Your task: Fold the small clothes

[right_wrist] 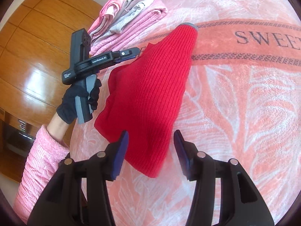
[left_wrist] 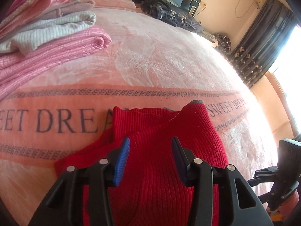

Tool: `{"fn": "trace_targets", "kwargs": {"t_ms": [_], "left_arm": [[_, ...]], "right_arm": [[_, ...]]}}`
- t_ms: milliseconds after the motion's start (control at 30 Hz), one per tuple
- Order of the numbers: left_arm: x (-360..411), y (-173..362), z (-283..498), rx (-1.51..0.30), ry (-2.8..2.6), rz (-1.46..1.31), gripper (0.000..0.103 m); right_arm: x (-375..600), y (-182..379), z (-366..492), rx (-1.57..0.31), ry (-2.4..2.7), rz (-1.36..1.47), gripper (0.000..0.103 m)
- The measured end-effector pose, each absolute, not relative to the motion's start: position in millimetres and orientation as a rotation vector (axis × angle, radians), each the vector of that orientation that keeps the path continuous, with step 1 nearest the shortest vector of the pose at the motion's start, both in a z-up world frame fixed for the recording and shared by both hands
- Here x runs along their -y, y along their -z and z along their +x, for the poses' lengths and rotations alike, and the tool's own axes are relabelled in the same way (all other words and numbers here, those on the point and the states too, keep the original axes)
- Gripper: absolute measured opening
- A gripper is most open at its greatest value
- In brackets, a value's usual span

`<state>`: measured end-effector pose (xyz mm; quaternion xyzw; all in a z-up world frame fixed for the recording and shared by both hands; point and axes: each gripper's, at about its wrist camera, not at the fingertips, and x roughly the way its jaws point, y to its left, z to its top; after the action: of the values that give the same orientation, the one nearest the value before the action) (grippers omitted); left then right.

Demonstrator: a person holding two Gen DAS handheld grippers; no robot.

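Observation:
A red ribbed knit garment (left_wrist: 156, 150) with a grey trim edge lies partly folded on the pink bedspread (left_wrist: 150, 60). My left gripper (left_wrist: 150, 150) is open just above its near part, blue pads apart, nothing held. In the right wrist view the same red garment (right_wrist: 150, 98) stretches from the grey trim at the top to a corner near my right gripper (right_wrist: 151, 146), which is open over that corner. The left gripper (right_wrist: 136, 53) appears there at the garment's left edge, held by a black-gloved hand (right_wrist: 75, 103) with a pink sleeve.
A stack of folded pink and grey clothes (left_wrist: 47, 30) sits at the far left of the bed; the same stack (right_wrist: 129, 18) shows in the right wrist view. Dark pillows and bedding (left_wrist: 165, 9) lie at the headboard. A wooden floor (right_wrist: 37, 56) is left of the bed. A curtained window (left_wrist: 263, 43) is right.

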<state>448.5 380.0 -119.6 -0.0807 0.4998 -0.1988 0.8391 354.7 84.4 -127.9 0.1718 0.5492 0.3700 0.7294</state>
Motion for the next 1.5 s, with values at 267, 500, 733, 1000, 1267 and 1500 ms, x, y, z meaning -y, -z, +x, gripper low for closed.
{"fn": "trace_targets", "kwargs": {"t_ms": [267,500,733,1000,1267,1500], "left_arm": [[-363,148,453,-1.074,0.351,-0.032,0.009],[-400,108,426,-0.807,0.177,-0.159,0.004],[-414,129,433,-0.938,0.145,-0.24,0.015],[-424,87,356,-0.842,0.235,-0.151,0.023],[-394,129,355,-0.962,0.279,-0.15,0.025],[-445,162,354,-0.99,0.313,-0.536,0.01]], "right_arm": [[-62,143,359,-1.233,-0.786,0.446,0.051],[-68,144,362,-1.237,-0.776,0.453,0.051],[-85,145,367,-1.252,-0.779,0.437,0.051],[-88,134,360,-1.239,-0.797,0.43,0.051],[-109,137,352,-1.264,-0.812,0.393,0.053],[-112,163,351,-1.326,-0.784,0.392,0.053]]}}
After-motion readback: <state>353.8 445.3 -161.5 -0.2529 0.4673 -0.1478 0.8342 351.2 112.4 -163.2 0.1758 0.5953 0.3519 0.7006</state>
